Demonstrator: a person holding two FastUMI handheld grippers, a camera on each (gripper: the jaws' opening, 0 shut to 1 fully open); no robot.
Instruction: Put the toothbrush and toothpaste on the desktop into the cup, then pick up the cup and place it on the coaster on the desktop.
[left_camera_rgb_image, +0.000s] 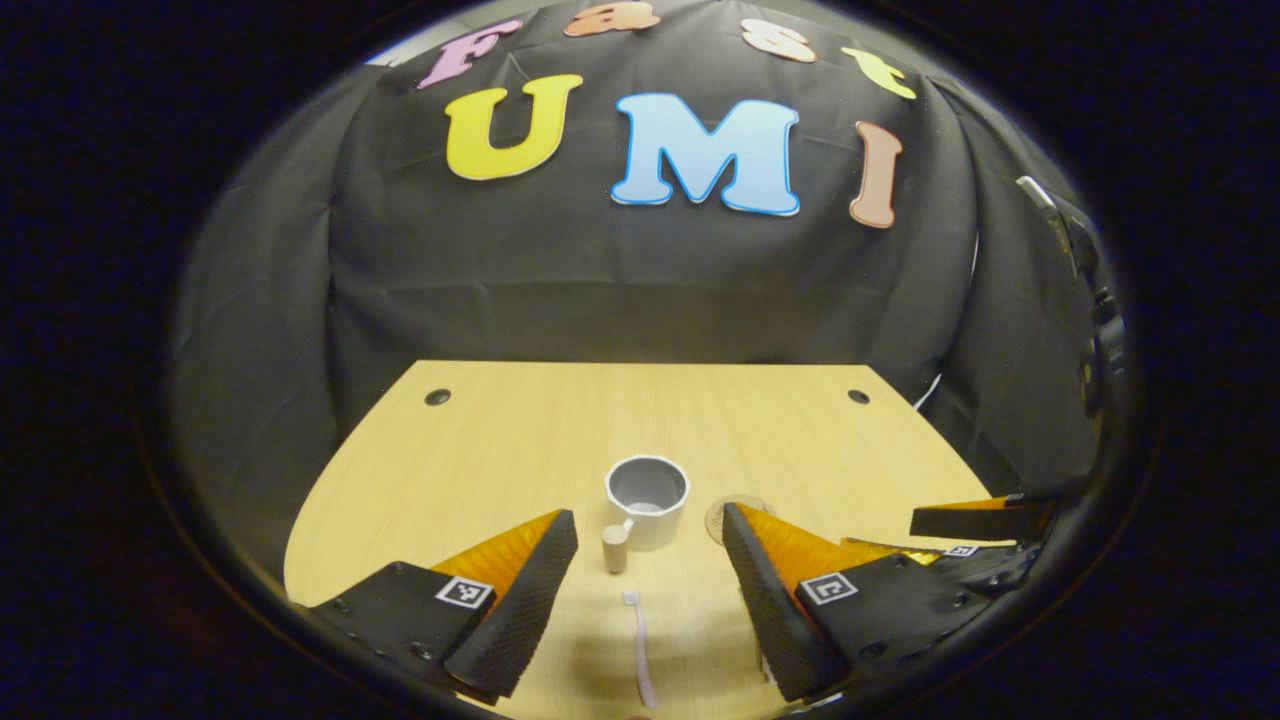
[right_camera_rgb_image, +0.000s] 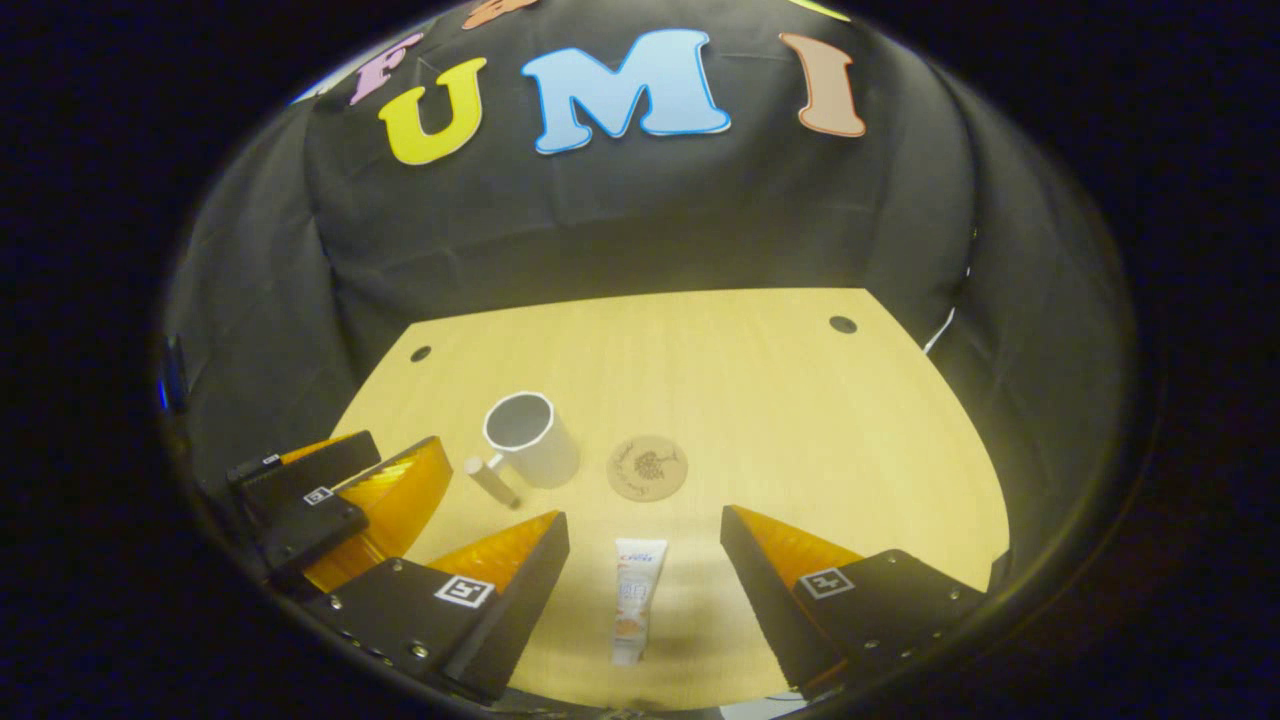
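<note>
Hovering with jaws apart, the left tool (left_camera_rgb_image: 650, 560) framed the toothbrush (left_camera_rgb_image: 640, 650) lying on the counter (left_camera_rgb_image: 520, 420); the right tool (right_camera_rgb_image: 645, 560), also apart, framed the toothpaste (right_camera_rgb_image: 635, 600); each should descend squarely and close mid-length; cup (right_camera_rgb_image: 530, 440) stood beside coaster (right_camera_rgb_image: 647, 467).
</note>
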